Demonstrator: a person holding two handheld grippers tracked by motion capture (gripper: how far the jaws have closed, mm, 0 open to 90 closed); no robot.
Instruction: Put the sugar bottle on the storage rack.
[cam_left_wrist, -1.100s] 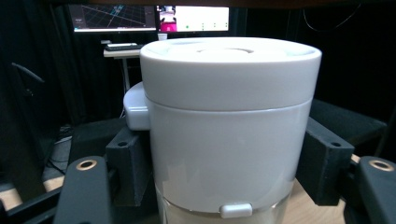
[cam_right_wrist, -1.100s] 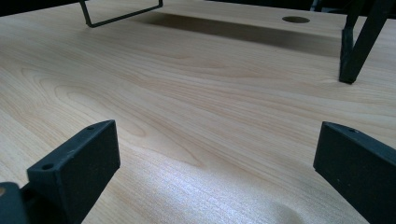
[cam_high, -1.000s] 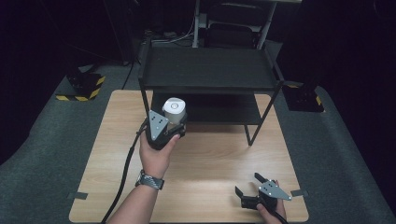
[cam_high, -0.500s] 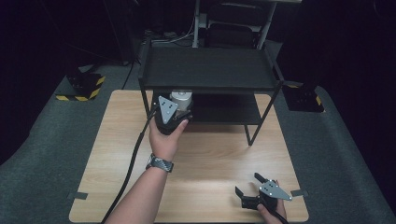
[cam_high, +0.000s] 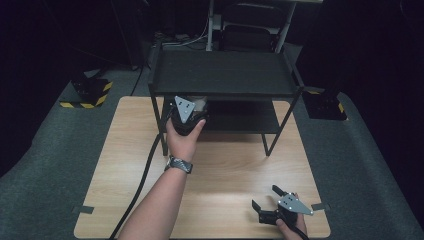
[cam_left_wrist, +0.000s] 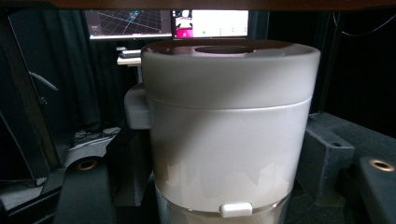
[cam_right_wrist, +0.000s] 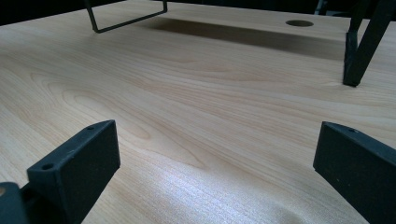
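Note:
A white lidded canister (cam_high: 200, 104) sits upright between the jaws of my left gripper (cam_high: 192, 106), which is shut on it. The canister is partly hidden under the top shelf of a black two-level rack (cam_high: 222, 72), over the left end of the lower shelf (cam_high: 245, 117). In the left gripper view the canister (cam_left_wrist: 229, 140) is very close, with a small tab low on its front and a clasp on its side. My right gripper (cam_high: 264, 197) rests low over the wooden table (cam_high: 225, 165) at the front right, open, with nothing but bare wood between its fingers (cam_right_wrist: 79, 172).
The rack stands at the back of the table on thin black legs (cam_right_wrist: 359, 46). A round hole (cam_right_wrist: 299, 22) is cut in the tabletop behind it. A black cable (cam_high: 142, 175) trails from the left gripper. Yellow-and-black striped blocks (cam_high: 87, 92) lie on the floor.
The left hand has carried the canister away from the person and under the rack's top shelf. The right gripper has stayed where it was.

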